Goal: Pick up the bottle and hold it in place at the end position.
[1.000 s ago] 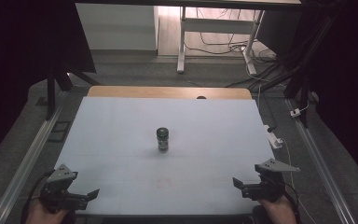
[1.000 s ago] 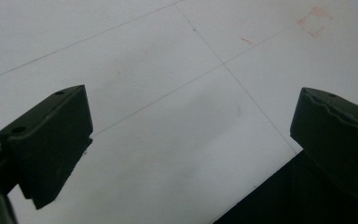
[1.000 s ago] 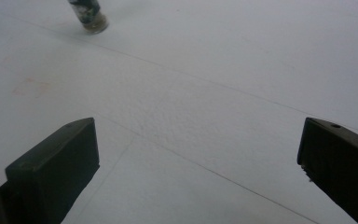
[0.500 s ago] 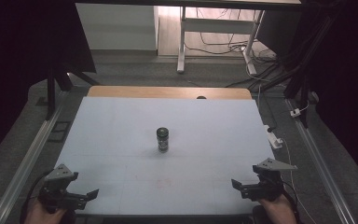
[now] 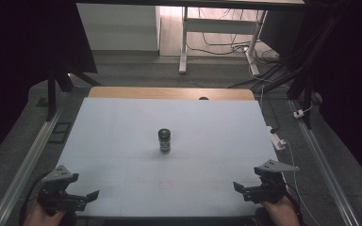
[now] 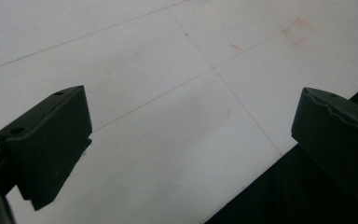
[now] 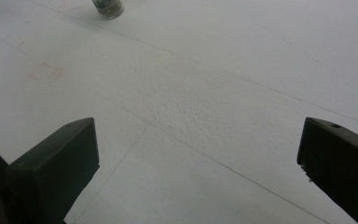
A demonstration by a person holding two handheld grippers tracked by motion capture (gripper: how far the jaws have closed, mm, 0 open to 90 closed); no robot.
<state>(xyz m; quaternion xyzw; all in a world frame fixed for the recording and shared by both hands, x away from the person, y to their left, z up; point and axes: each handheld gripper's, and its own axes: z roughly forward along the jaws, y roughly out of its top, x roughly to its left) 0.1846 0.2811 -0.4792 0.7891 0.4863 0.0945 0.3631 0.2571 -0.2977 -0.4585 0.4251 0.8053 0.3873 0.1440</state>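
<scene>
A small dark jar (image 5: 164, 140) with a black lid stands upright near the middle of the white table (image 5: 122, 132); its base (image 7: 107, 8) shows at the top edge of the right gripper view. My left gripper (image 5: 93, 195) is held low at the table's front left corner, jaws wide apart with nothing between them (image 6: 191, 135). At the front right corner my right gripper (image 5: 238, 187) is also open and empty (image 7: 196, 149). Both are far from the jar.
The table has a wooden strip (image 5: 169, 92) along its far edge. Metal rails (image 5: 28, 160) run along both sides. A white power strip (image 5: 278, 141) and cables lie off the right edge. Faint red marks (image 7: 44, 72) sit on the surface.
Both grippers have shifted very slightly at the front edge; the jar has not moved.
</scene>
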